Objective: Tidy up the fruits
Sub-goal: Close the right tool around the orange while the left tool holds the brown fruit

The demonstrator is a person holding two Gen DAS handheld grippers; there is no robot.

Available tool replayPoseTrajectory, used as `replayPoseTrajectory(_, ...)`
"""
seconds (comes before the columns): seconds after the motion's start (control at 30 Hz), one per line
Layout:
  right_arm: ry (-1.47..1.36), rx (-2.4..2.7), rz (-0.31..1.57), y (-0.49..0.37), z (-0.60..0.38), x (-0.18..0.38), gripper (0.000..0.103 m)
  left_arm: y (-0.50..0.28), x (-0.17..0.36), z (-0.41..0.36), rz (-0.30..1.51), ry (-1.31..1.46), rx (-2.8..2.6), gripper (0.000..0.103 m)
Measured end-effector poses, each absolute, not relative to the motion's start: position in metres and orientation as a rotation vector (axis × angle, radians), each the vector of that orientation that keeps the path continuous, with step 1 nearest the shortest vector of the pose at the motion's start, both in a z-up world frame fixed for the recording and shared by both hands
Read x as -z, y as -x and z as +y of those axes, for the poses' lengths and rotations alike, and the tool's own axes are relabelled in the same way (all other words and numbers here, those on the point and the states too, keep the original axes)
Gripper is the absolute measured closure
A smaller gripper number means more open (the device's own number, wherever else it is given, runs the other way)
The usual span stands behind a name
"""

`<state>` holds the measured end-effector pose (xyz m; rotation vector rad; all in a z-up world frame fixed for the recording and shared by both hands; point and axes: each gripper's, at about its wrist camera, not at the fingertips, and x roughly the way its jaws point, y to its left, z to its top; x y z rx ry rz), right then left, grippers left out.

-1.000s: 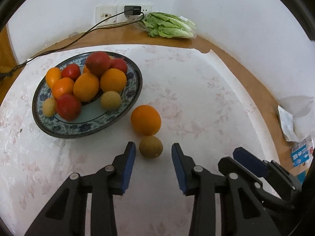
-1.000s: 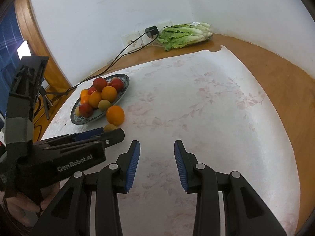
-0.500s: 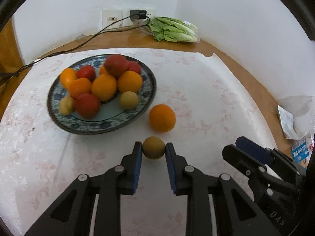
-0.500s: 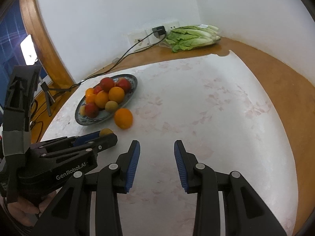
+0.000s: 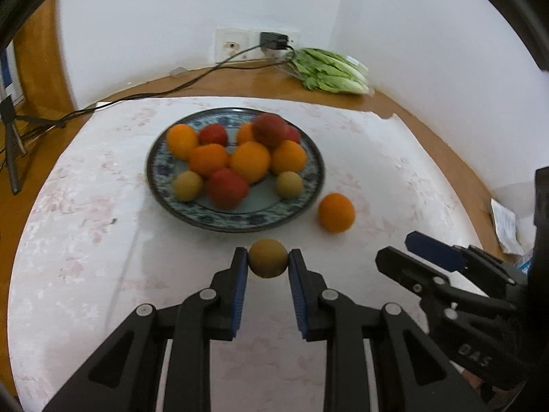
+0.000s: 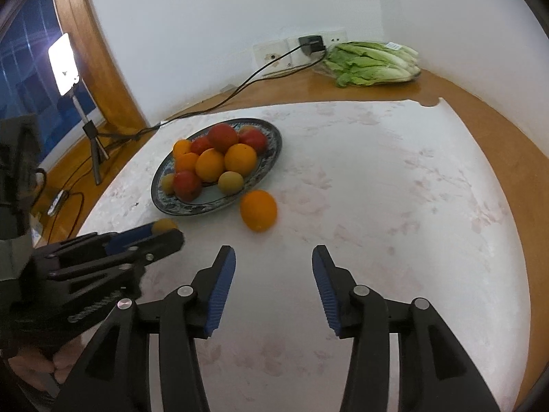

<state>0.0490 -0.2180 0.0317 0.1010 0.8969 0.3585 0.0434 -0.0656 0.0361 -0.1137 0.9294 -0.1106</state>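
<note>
Left gripper: jaws clamped on small brownish-green fruit, held just short of the plate's near rim. Right gripper: jaws wide, holding nothing, over the white cloth. Patterned plate: piled with fruit. Loose orange: on cloth beside plate's right rim. Bagged lettuce: desk's far corner.

Upside-down "DAS" on the right tongs body, other print too blurred to read

Brown kiwi pinched in left claw; orange beside plate.
</note>
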Motion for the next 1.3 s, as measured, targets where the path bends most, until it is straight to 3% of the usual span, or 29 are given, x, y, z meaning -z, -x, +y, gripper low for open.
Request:
replayPoseTrajectory(0.97,-0.025,-0.354,0.896,-0.094,-0.184,-0.009,0.055,-0.045,-0.042,-0.029,0.91,0.194,0.071,0.078)
replayPoseTrajectory(1.03,-0.013,-0.344,0.902,-0.095,-0.182,-0.006,0.058,-0.045,-0.043,-0.027,0.907,0.2,0.068,0.078)
replayPoseTrajectory(1.1,-0.007,-0.336,0.903,-0.096,-0.182,-0.006,0.07,-0.045,-0.044,-0.026,0.905,0.206,0.068,0.078)
replayPoseTrajectory(1.3,-0.022,-0.326,0.914,-0.092,-0.183,-0.009,0.07,-0.052,-0.045,-0.024,0.909,0.217,0.093,0.078)
